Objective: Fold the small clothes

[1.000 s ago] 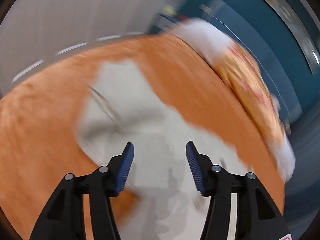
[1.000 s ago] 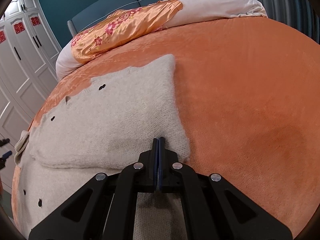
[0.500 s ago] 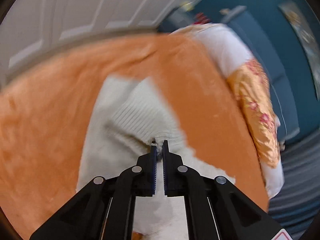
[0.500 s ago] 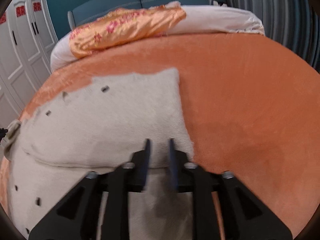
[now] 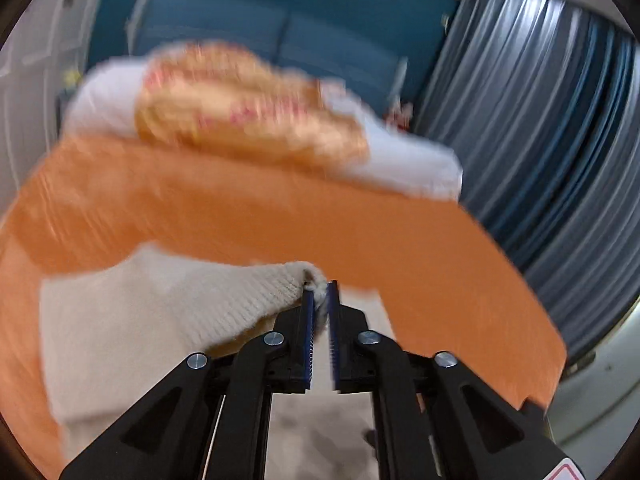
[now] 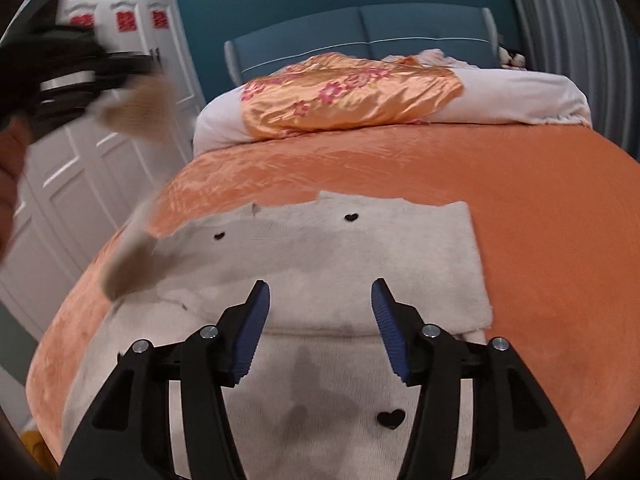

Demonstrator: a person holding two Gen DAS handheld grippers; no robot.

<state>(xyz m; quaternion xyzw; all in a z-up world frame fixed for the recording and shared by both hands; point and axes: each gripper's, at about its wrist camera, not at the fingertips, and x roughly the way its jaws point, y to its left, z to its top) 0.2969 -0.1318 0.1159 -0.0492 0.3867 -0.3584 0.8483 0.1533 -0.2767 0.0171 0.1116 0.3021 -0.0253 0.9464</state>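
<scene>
A cream knitted sweater [image 6: 360, 264] with small black hearts was spread on the orange bedspread [image 6: 540, 208] of the bed. The ribbed cuff of its sleeve [image 5: 224, 300] was pinched in the nearly closed left tongs [image 5: 320, 292] and held raised off the bed. The right tongs [image 6: 320, 292] were held wide apart above the folded sweater, gripping nothing. No legible writing was seen; red decorations [image 6: 125, 21] on the white wardrobe doors [image 6: 80, 168] were too blurred to read.
</scene>
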